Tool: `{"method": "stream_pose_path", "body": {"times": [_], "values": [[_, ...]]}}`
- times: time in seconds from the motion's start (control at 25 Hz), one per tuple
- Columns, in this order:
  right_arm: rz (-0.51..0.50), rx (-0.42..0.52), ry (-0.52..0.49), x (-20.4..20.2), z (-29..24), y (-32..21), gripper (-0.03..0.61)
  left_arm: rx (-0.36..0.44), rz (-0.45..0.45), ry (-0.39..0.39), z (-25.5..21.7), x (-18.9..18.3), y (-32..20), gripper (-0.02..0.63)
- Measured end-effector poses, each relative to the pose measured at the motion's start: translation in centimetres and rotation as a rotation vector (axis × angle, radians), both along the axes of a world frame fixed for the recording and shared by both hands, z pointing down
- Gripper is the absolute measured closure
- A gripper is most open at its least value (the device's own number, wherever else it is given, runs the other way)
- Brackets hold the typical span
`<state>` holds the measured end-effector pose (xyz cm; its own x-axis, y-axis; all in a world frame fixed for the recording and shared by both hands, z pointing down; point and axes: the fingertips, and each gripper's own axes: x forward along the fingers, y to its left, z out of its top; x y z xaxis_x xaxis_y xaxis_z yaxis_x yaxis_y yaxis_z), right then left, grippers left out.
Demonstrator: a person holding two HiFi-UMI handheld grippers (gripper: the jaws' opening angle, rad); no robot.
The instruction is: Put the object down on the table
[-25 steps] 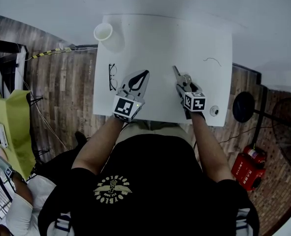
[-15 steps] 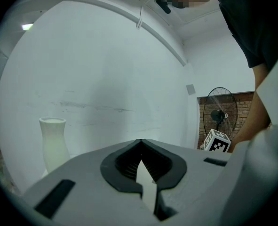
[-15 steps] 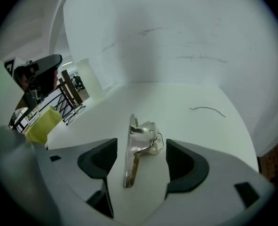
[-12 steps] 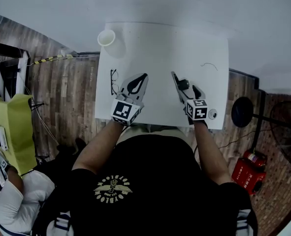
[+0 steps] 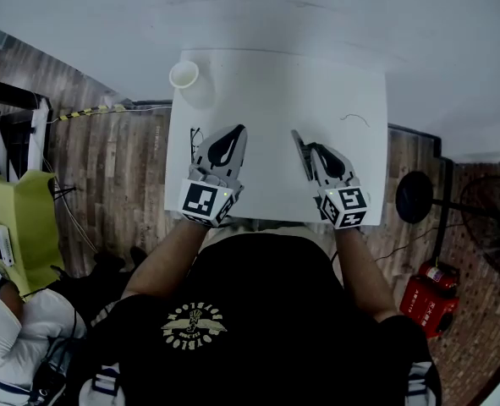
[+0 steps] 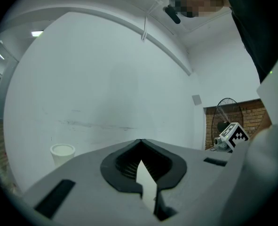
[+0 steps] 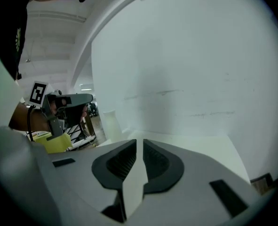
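Note:
Both grippers hover over the white table [image 5: 275, 91] near its front edge. My left gripper [image 5: 238, 131] is shut and empty; in the left gripper view its tips [image 6: 141, 140] meet. My right gripper [image 5: 307, 142] is closing. In the right gripper view a narrow gap remains between its jaws [image 7: 139, 141], with only the bare tabletop showing through it. Neither gripper holds an object. A pair of black glasses [image 5: 194, 139] lies just left of the left gripper, partly hidden by it.
A white cup [image 5: 184, 74] stands at the table's far left corner, also visible as the cup [image 6: 62, 153]. A thin dark curl [image 5: 355, 117] lies at the far right. A fan [image 5: 495, 235] and a red extinguisher [image 5: 427, 290] stand on the wooden floor to the right.
The right gripper's jaws have come from wide apart to a narrow gap. Both grippers have drawn back a little toward the table's front edge.

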<state>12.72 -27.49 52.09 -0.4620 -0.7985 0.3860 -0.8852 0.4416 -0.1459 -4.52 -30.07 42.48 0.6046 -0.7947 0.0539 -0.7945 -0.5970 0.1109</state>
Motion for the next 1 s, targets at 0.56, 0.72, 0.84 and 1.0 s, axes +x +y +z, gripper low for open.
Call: {"method": "stream_pose_path", "body": {"times": [0.56, 0.72, 0.84, 1.0], "values": [[0.013, 0.211, -0.041, -1.3, -13.3, -0.5, 0.578, 0.078, -0.006, 0.004, -7.1, -0.7, -0.2, 0.607], [0.01, 0.254, -0.103, -1.7, -16.9, -0.4, 0.578, 0.08, 0.004, -0.003, -8.9, -0.9, 0.2, 0.607], [0.014, 0.283, -0.096, -1.7, -18.7, -0.4, 0.58, 0.093, 0.018, -0.014, -10.0, -0.8, 0.2, 0.607], [0.017, 0.294, -0.078, -1.8, -19.4, -0.4, 0.58, 0.094, 0.023, -0.02, -10.3, -1.0, 0.0, 0.607]]}}
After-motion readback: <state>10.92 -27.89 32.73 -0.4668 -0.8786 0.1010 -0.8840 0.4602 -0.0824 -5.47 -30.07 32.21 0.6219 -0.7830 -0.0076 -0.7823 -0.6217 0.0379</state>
